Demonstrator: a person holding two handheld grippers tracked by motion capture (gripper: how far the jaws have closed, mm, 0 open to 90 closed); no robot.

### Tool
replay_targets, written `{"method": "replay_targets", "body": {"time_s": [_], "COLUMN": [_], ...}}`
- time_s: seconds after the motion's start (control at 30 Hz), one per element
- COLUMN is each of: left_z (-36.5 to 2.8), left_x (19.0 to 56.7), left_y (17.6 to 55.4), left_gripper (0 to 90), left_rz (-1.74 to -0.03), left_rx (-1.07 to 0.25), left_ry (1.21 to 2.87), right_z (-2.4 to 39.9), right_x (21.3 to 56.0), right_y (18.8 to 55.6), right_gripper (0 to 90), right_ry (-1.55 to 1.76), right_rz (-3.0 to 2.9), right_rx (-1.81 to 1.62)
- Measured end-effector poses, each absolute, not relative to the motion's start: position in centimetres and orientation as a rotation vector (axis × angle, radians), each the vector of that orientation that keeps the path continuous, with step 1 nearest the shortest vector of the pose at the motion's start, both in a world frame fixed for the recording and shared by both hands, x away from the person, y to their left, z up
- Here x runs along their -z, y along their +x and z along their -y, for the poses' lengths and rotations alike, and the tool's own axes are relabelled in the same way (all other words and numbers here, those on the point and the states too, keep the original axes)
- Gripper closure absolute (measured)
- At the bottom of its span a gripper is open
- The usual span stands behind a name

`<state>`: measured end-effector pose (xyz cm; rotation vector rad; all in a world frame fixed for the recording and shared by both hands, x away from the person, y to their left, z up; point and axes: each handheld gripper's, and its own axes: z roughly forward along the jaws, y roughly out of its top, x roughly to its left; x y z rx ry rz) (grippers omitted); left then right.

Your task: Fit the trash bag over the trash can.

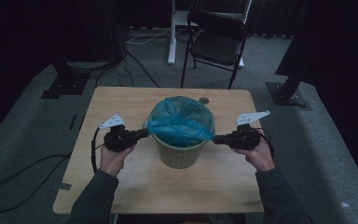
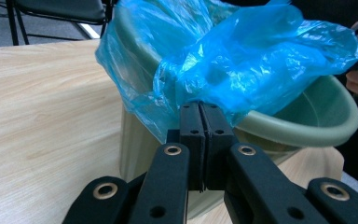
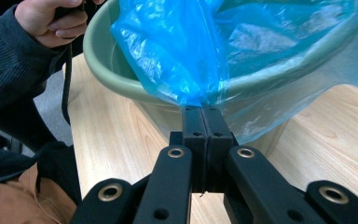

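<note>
Your green bin (image 1: 177, 151) stands upright near the middle of the wooden counter (image 1: 121, 100), a little toward the near edge, with the blue bag (image 1: 182, 122) draped inside it and over its rim.

Your left gripper (image 1: 142, 134) sits at the bin's left side, level with the rim. In the left gripper view its jaws stand pressed together with a fold of the blue bag (image 2: 242, 65) pinched between the pads, right where the plastic spills over the green bin (image 2: 307, 123). The film bunches up in a crumpled mass above that pinch.

Your right gripper (image 1: 216, 139) sits at the bin's right side, also at rim height. In the right gripper view its jaws are likewise clamped together, gripping a gathered edge of the blue bag (image 3: 182, 56) just outside the rim of the green bin (image 3: 116, 77). From that pinch the plastic fans upward and into the bin, and a paler stretch hangs down over the outer wall.

The two grippers hold opposite sides of the bag, with the bin between them. A black folding chair (image 1: 216, 39) stands on the floor beyond the counter's far edge.
</note>
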<state>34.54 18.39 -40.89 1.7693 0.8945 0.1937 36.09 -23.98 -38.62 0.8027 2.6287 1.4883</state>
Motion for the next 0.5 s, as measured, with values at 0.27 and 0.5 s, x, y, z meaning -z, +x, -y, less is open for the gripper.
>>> {"method": "replay_targets", "body": {"time_s": [0.27,0.5], "left_z": [-19.4,-20.6], "left_x": [40.7,39.1], "left_y": [34.0,33.3], "left_gripper": [75.2,60.0], "left_rz": [-0.904,-0.883], "left_rx": [-0.209,-0.246], "left_ry": [1.768,1.734], "right_z": [24.1,25.5], "right_x": [38.6,36.9], "right_y": [35.9,35.2], "right_gripper": [77.2,62.6], "right_ry": [0.793,0.78], "right_rz": [-2.636,-2.571], "right_rx": [-1.47,-1.544]}}
